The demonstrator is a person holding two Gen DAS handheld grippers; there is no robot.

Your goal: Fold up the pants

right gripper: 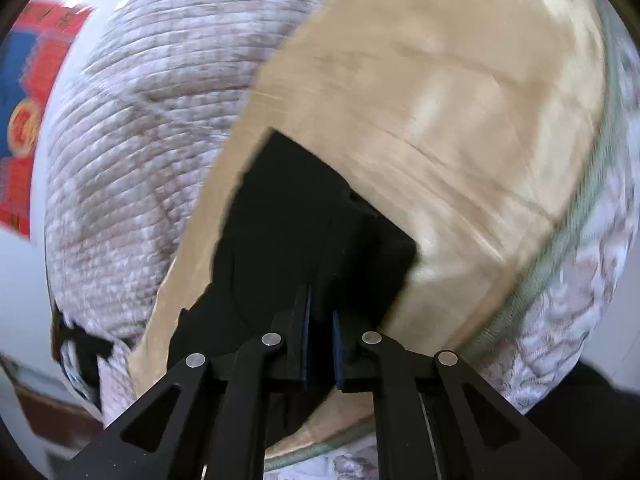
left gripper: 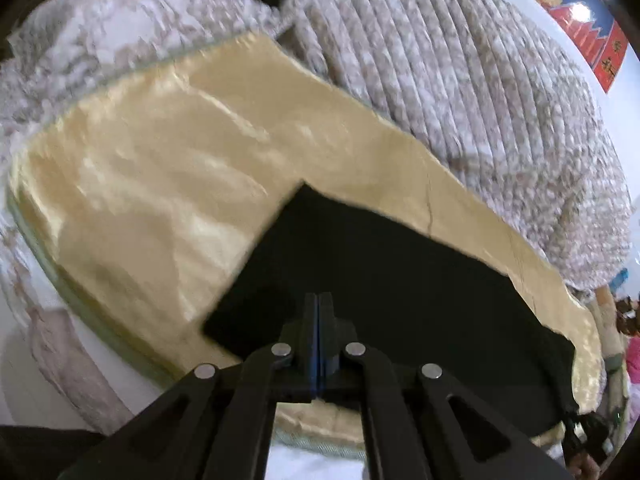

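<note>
The black pants [left gripper: 384, 264] lie on a shiny beige cloth [left gripper: 160, 168] over a bed. My left gripper [left gripper: 319, 300] has its fingers pressed together over the pants' near edge; I cannot tell whether cloth is pinched between them. In the right wrist view the pants [right gripper: 304, 216] lie on the same beige cloth [right gripper: 460, 120]. My right gripper [right gripper: 320, 312] hovers over the pants with a narrow gap between its blue pads [right gripper: 338, 344]; nothing shows in the gap.
A quilted grey-pink blanket [left gripper: 460, 60] lies behind the beige cloth and shows in the right wrist view [right gripper: 132, 140]. A red and blue poster [left gripper: 580, 12] hangs on the white wall. A patterned bedsheet [right gripper: 580, 300] lies beside the cloth's green edge.
</note>
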